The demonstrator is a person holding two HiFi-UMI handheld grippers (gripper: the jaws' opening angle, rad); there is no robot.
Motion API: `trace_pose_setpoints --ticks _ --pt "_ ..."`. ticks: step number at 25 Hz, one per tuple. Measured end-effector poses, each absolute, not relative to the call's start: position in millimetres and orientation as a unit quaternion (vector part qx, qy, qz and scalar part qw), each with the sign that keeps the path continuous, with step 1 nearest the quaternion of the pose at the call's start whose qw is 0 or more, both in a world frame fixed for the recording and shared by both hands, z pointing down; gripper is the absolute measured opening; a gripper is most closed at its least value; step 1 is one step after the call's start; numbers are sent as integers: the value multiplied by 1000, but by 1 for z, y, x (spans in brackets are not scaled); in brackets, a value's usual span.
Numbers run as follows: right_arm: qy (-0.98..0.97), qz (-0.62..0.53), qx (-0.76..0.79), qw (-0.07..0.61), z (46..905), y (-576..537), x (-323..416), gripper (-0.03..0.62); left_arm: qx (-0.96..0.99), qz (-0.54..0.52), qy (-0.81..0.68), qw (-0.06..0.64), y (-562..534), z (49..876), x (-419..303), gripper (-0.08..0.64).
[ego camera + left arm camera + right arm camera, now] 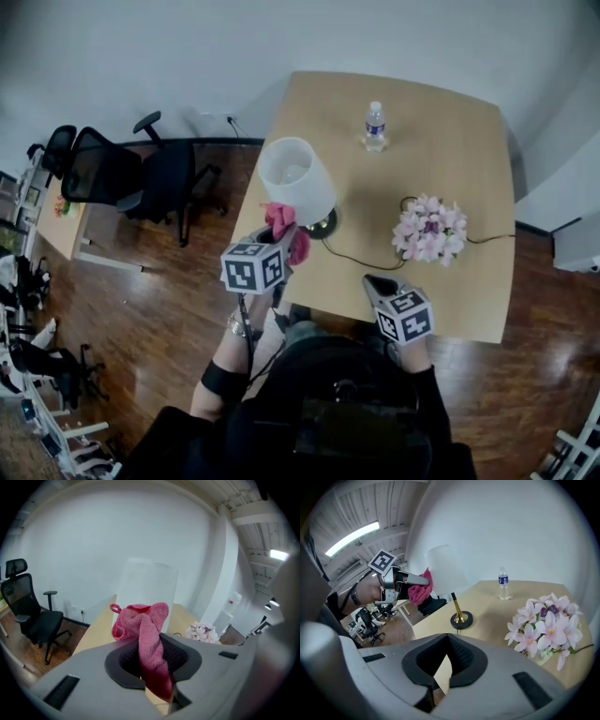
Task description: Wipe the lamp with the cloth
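Tabletop scene at a light wooden table standing on a dark wooden floor. A table lamp with a white cylindrical shade, a brass stem and a round black base stands near the table's left front corner. A thin black cord runs from the base across the tabletop.

The left gripper has its jaws clamped on a pink knitted cloth. One fold of the cloth hangs down between the pads, and the bunched remainder rises above them. In the head view the cloth sits at the lower rim of the shade, on the side nearest the person. Whether cloth and shade touch cannot be told.

The right gripper is held over the table's front edge, right of the lamp base. Its jaws are pressed together with nothing between them.

Containers: a clear plastic water bottle with a blue label and a white cap stands upright near the far edge, well apart from the lamp. Its fill level cannot be made out. A bunch of pink and white flowers sits right of the lamp, and the blossoms hide whatever vessel holds them.

Two black office chairs stand on the floor left of the table.
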State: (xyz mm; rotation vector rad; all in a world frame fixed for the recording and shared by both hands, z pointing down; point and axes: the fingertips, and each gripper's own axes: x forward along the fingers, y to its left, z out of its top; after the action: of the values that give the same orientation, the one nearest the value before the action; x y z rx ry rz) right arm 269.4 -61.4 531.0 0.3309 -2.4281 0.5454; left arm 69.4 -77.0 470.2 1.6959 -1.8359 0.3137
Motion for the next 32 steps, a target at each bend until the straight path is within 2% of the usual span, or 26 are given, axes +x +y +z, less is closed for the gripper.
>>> trace_pose_setpoints --ticks 7,13,17,21,24,32 --pt "-924 197 70 320 527 -58 271 6 610 152 -688 362 -66 524 94 89" --pt "-924 192 55 325 530 -54 277 6 639 158 -647 384 -50 533 150 88" --pt "-926 190 55 322 526 -58 284 6 665 141 -655 331 -56 473 165 87" --pt "-928 189 64 315 523 -67 290 6 678 112 -686 242 -76 376 150 87" --pt "-927 191 66 315 526 -69 293 6 676 90 -699 216 -93 343 132 87" --pt "-921 201 67 325 535 -72 302 6 659 70 -684 305 -111 416 132 87"
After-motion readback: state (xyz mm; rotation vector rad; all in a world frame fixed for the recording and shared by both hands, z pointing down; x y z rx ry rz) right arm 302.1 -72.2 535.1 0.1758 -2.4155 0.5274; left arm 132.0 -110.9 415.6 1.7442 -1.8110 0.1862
